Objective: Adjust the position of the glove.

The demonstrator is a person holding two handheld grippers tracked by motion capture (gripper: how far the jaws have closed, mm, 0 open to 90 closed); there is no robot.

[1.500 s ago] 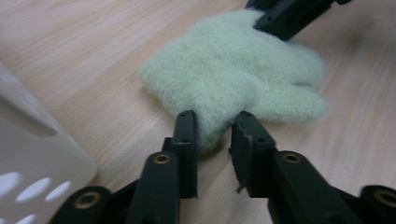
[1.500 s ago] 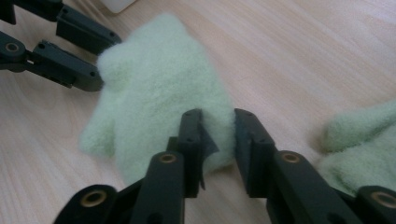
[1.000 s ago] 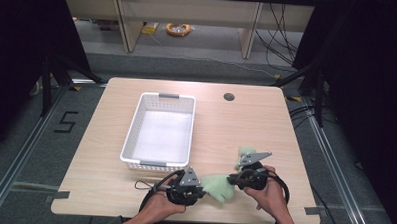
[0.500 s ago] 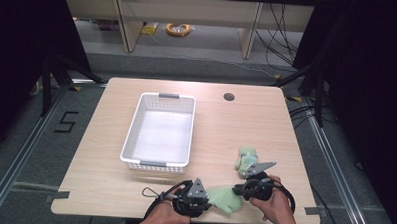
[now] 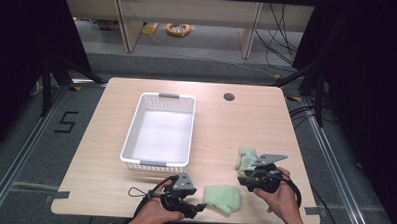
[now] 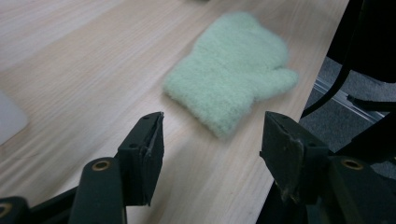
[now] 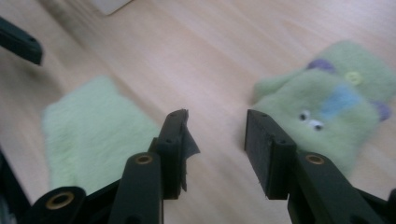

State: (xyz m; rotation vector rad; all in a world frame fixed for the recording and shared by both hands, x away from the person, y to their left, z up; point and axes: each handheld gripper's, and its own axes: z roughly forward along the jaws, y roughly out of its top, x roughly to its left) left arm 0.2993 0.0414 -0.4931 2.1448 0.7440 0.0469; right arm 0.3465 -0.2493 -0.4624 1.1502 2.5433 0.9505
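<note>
Green fleece mitten (image 5: 223, 198) lies flat on the tabletop near the front edge, between the two grippers and touching neither. One second ago it was pinched up between both tools; half a second ago it was still held, lower down; now it is released.

Left gripper (image 5: 199, 209): jaws have just been opening and stand apart, nothing between them. In the left gripper view the mitten (image 6: 231, 77) lies just ahead of the pads, thumb toward the table's front edge.

Right gripper (image 5: 244, 179): jaws have also just been opening, to a moderate gap, empty. In the right gripper view the plain mitten (image 7: 91, 135) sits to one side and a second mitten (image 7: 327, 105), with eyes and coloured patches, to the other. In the high view that second mitten (image 5: 246, 158) rests near the right front of the tabletop, just beyond the right gripper.

White basket (image 5: 130, 139) stands mid-table toward the left, empty.

Judgement: set-down complete; both mittens lie loose outside the basket, so loading has not begun.
</note>
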